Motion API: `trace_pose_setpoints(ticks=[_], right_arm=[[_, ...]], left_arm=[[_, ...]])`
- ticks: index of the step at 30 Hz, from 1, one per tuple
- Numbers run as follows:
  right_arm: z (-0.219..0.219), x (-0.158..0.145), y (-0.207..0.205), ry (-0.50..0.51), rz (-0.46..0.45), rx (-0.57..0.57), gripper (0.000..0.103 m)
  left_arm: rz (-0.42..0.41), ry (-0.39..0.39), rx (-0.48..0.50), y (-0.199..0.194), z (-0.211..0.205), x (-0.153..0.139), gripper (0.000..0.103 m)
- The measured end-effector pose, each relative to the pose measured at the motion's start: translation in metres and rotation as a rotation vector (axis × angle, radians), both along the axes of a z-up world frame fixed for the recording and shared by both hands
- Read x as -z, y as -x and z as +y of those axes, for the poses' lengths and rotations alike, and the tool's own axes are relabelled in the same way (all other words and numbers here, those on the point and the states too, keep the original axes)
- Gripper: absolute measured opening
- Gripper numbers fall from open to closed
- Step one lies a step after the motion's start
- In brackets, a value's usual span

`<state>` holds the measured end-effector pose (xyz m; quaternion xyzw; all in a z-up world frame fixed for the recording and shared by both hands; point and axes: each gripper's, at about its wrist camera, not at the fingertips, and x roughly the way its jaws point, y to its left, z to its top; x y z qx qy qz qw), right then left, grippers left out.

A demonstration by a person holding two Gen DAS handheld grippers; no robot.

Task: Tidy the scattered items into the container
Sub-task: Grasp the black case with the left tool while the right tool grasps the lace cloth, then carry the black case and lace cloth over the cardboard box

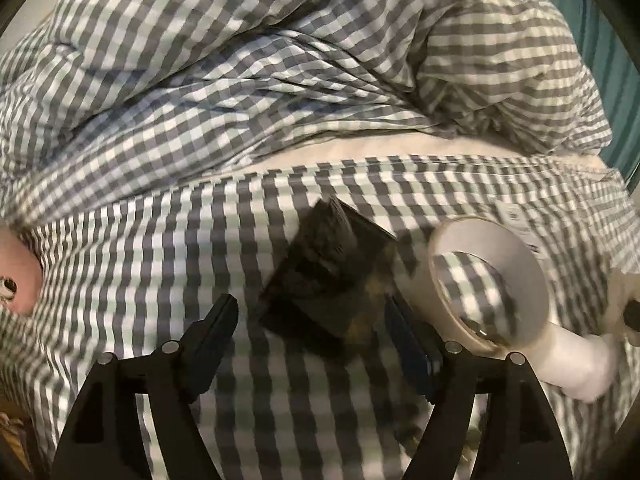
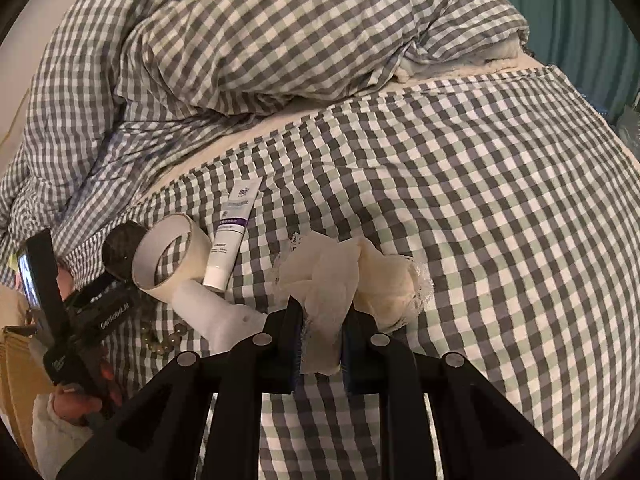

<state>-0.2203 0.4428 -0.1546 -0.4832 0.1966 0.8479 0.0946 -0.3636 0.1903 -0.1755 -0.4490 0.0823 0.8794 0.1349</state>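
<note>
Right gripper: 2 fingers closed on a cream lace cloth, bulk bunched beyond the tips. Left gripper: fingers wide apart, holding nothing; dark packet lies between and just past the tips, on the checked bedding. Tape roll just beyond the right finger, touching a white tube. Container not identifiable.

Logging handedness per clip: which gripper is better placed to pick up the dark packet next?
Left. The left gripper is open with the dark packet lying between its fingers, while the right gripper is already shut on the cream lace cloth.
</note>
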Motion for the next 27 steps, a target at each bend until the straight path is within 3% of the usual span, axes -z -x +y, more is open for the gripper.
trace_pose_setpoints(ticks=[2,8,14,27], right_arm=[[-0.001,0.004,0.002,0.004,-0.009,-0.003,0.015],[-0.002,-0.003,-0.004,0.011,0.002,0.001,0.015],[-0.02,-0.033,-0.024,-0.003,0.033,-0.017,0.015],[-0.108,-0.115,-0.121,-0.019,0.135,-0.114,0.015]], left_arm=[[-0.018,-0.042,-0.002,0.004,-0.004,-0.002,0.052],[0.027,0.007,-0.042,-0.01,-0.013,-0.017,0.052],[0.076,0.0,-0.085,-0.048,-0.029,-0.061,0.052],[0.136,-0.071,-0.151,-0.184,-0.092,-0.15,0.052]])
